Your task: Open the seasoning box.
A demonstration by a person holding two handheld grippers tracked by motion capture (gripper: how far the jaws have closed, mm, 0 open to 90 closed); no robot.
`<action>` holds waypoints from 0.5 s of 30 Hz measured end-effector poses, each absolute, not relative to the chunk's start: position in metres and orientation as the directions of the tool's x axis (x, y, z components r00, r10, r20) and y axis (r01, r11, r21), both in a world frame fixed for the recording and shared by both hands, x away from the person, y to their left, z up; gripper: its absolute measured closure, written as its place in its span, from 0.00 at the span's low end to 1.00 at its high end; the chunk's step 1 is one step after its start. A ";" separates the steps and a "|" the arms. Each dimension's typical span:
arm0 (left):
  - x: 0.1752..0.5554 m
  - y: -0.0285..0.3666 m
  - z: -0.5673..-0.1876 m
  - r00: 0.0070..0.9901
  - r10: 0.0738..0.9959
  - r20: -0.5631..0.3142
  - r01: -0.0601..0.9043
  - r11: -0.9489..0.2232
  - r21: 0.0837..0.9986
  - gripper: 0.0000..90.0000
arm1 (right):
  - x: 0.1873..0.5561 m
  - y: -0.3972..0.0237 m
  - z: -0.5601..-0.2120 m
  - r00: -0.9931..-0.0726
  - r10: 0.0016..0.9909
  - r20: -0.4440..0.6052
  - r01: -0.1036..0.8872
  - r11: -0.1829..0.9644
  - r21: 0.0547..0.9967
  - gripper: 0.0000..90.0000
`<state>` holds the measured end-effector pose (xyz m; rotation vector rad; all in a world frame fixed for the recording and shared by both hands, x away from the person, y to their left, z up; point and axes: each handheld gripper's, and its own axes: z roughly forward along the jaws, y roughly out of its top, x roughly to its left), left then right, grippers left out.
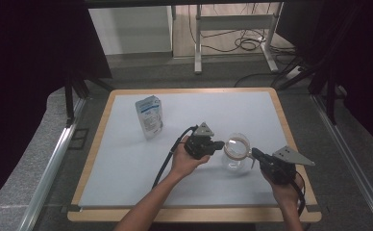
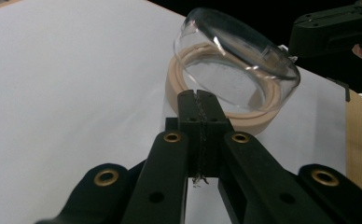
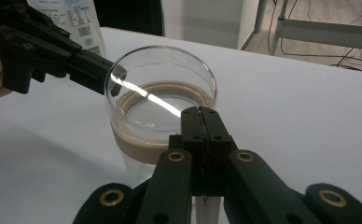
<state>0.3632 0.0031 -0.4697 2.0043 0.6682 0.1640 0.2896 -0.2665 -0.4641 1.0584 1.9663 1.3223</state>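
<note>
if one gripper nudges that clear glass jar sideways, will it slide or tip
The glass jar looks tall for its base, so a high push would probably tip it rather than slide it. Clear, smooth glass is likely slippery and fragile. The beige ring round its mouth may offer the shut left gripper and right gripper better purchase.

Blue print on the white pouch (image 1: pixel 150 117), too small and blurred to read; no other lettering.

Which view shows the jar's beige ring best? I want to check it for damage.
The right gripper view: the ring circles the jar close up. The left gripper view shows it partly behind the tilted glass. In the high view it is tiny.
</note>
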 end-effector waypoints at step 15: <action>0.362 -0.005 -0.465 0.848 0.509 -0.145 0.371 -0.377 0.849 1.00 | 0.290 -0.271 -0.467 -0.556 0.831 0.023 0.309 0.181 0.934 1.00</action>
